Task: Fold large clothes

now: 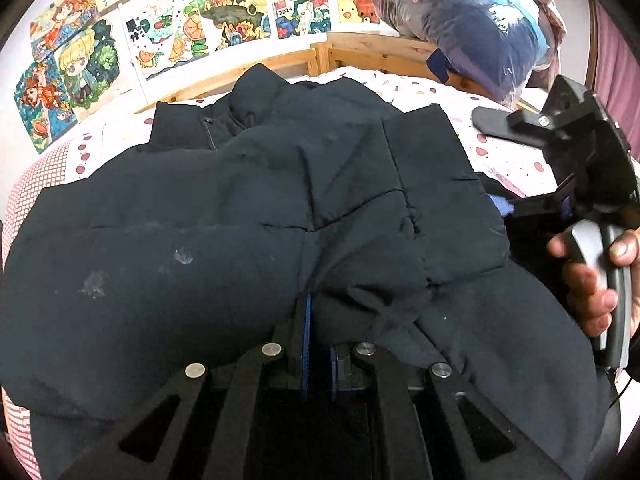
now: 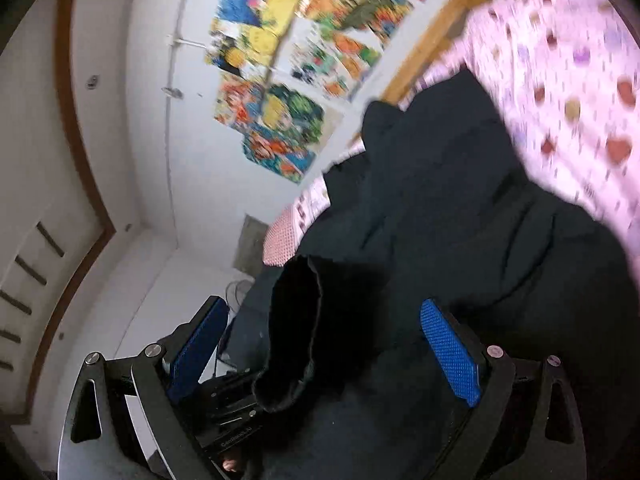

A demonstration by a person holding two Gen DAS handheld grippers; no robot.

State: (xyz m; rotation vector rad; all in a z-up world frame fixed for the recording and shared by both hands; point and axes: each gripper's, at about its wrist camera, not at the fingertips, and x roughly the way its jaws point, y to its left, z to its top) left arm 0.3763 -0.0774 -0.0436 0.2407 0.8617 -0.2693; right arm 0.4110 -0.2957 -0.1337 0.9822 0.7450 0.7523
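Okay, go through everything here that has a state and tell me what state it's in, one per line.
Left gripper: shut on the jacket's fabric.
Right gripper: open, a sleeve cuff hanging between the pads.
Dark puffer jacket: spread on the bed, partly folded.
Sleeve cuff: loose, not clamped.
Bed sheet: partly covered.

A dark navy puffer jacket (image 1: 256, 216) lies spread across the bed's heart-print sheet (image 1: 500, 156). The left gripper (image 1: 318, 336) has its blue pads pinched shut on a fold of the jacket's fabric. At the right edge a hand (image 1: 592, 280) holds the right gripper (image 1: 560, 152) over the jacket's edge. Colourful drawings (image 1: 168, 32) cover the wall behind the wooden bed frame (image 1: 360, 52), beside bagged bedding (image 1: 472, 24).
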